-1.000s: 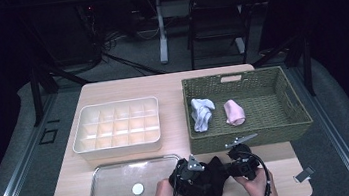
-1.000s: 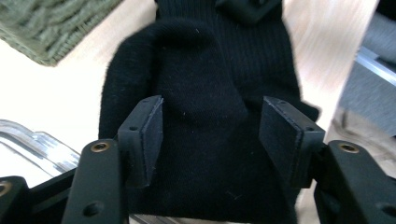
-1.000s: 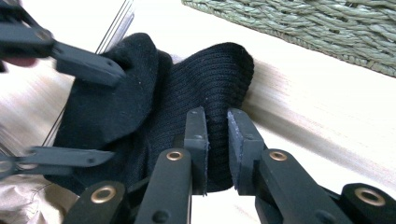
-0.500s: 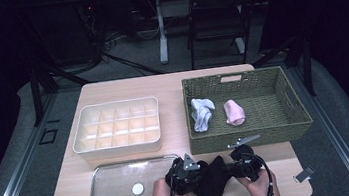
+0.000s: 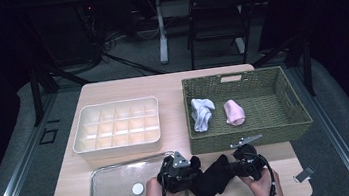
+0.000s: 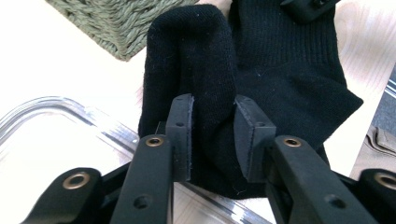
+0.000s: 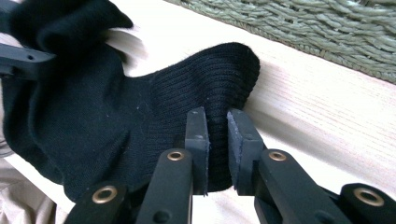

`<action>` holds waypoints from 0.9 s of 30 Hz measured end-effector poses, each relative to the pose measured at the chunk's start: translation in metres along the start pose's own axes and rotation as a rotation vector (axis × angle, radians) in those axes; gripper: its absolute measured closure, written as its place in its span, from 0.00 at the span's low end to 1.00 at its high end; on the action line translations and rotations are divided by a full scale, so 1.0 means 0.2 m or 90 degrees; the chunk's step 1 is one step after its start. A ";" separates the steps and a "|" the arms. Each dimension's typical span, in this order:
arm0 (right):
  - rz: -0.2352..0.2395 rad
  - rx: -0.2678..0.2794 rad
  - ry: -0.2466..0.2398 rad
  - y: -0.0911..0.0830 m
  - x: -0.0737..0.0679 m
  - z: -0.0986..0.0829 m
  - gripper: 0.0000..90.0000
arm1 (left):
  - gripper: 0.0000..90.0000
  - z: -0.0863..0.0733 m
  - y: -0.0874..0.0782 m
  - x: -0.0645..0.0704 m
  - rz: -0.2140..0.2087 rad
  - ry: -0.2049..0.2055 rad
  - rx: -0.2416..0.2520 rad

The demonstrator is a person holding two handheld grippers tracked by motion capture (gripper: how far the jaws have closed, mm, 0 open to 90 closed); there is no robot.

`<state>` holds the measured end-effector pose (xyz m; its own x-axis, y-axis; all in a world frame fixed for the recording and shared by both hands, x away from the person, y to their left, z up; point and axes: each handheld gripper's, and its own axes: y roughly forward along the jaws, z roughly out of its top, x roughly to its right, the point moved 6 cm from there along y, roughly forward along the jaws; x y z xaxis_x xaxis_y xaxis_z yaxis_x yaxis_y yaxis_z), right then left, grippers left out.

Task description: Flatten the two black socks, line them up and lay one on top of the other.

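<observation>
A black sock (image 5: 211,178) lies at the table's front edge, stretched between both grippers. My left gripper (image 5: 187,171) pinches its folded toe end (image 6: 212,93), the jaws shut on the fabric over the edge of the clear tray. Over on the other side, my right gripper (image 5: 235,165) is shut on the ribbed cuff (image 7: 217,100), close to the woven basket's front wall (image 7: 299,28). In the left gripper view the sock (image 6: 280,70) spreads flat on the wood beyond the jaws.
A green woven basket (image 5: 296,121) at the right holds a white sock (image 5: 201,114) and a pink sock (image 5: 235,111). A cream compartment box (image 5: 117,126) stands at the left. A clear tray (image 5: 118,190) with a white disc (image 5: 137,188) lies at the front left.
Both grippers have stayed on the sock at the front edge; the sock's shape between them has shifted only slightly.
</observation>
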<state>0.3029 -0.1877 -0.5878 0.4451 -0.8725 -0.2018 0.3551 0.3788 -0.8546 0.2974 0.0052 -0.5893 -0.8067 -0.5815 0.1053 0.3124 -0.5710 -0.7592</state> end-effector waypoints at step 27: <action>-0.001 -0.047 -0.003 0.07 0.01 -0.03 0.61 | 0.46 -0.07 -0.21 -0.21 -0.070 -0.144 0.014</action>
<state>0.3047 -0.1856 -0.6031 0.4491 -0.8712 -0.1985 0.2946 0.3541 -0.8876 0.3119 0.0613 -0.5712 -0.7047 -0.6286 0.3291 0.2417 -0.6487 -0.7216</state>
